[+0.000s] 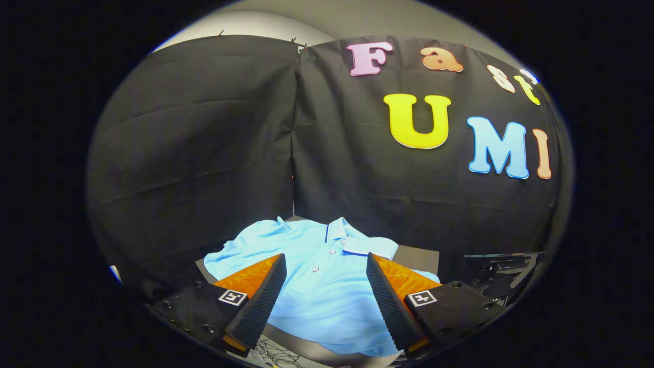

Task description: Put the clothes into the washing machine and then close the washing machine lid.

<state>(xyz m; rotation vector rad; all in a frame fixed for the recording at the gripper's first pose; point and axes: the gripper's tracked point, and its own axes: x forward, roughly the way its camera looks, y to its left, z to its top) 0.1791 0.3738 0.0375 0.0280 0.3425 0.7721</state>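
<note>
The gripper (325,276) is spread wide, holding nothing. Each of its fingers (260,301) has a black, finely dimpled inner pad, a ribbed orange outer face and a black base block carrying a small square marker.

A light blue polo shirt (319,286) lies flat on a dark grey surface (416,255), between and just beyond the fingers. The fabric is soft and lightly creased. The collar points away from the gripper; a buttoned placket runs down the front.

A black cloth wall (214,153), faintly folded, stands behind the shirt.
</note>
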